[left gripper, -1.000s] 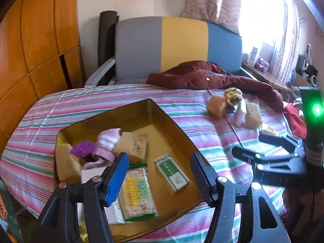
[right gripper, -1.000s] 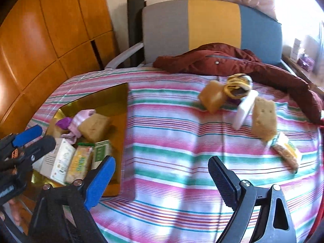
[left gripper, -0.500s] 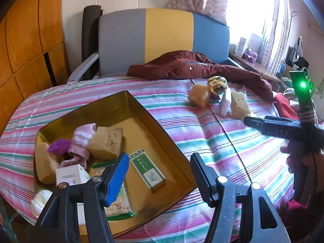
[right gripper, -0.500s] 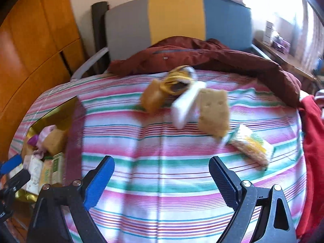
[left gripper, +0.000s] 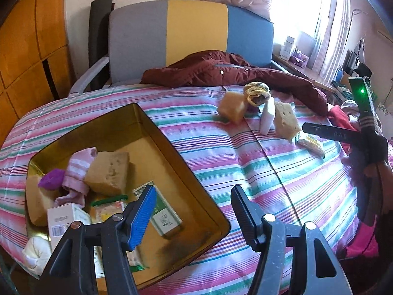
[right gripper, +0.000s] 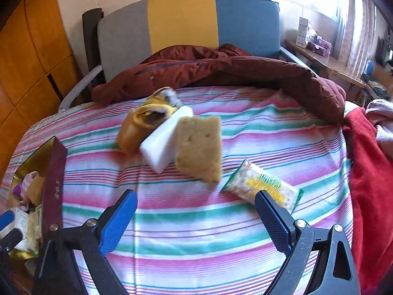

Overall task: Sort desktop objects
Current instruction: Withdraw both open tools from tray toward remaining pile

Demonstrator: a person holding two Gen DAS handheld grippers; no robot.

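Everywhere striped cloth (right gripper: 196,221), both grippers' fingers (left gripper: 145,211) (right gripper: 118,218) apart, empty

Gold tray (left gripper: 157,132) — sponges, packets inside

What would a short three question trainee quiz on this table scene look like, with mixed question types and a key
1. True or false: the right gripper is shut on the snack packet.
2. Multiple choice: the white block lies (A) inside the gold tray, (B) on the striped cloth between two yellow sponges, (C) on the maroon jacket.
3. Fill in: inside the tray, the pink sock leans against a yellow ____.

Key:
1. False; it is open and empty, the packet lying beyond its right finger.
2. B
3. sponge
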